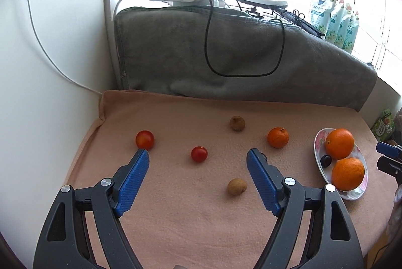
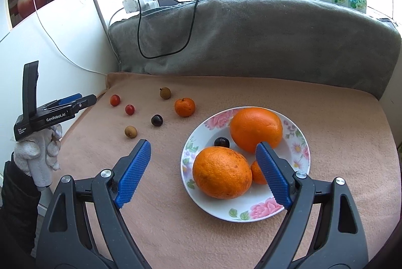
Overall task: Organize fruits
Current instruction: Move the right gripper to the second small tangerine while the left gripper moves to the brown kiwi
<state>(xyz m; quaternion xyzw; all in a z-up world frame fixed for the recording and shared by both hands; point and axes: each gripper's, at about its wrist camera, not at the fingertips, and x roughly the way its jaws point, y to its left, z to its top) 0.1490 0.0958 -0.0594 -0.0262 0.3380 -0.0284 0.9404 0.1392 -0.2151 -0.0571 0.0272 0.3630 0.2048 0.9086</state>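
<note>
Peach cloth (image 2: 226, 231) covers the bench, and on its right part a floral plate (image 2: 296, 193) holds two big oranges (image 2: 222, 172), a smaller orange fruit (image 2: 257, 172) and a dark grape (image 2: 221, 142). Both the left gripper (image 1: 197, 156) and right gripper (image 2: 203, 146) hover spread wide, empty. Loose on the cloth lie a mandarin (image 1: 278, 138), two brown longans (image 1: 237, 186), two cherry tomatoes (image 1: 199, 154) and another grape (image 2: 156, 120).

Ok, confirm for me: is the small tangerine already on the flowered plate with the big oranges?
No. The small tangerine sits on the pink cloth, apart from the plate.
</note>
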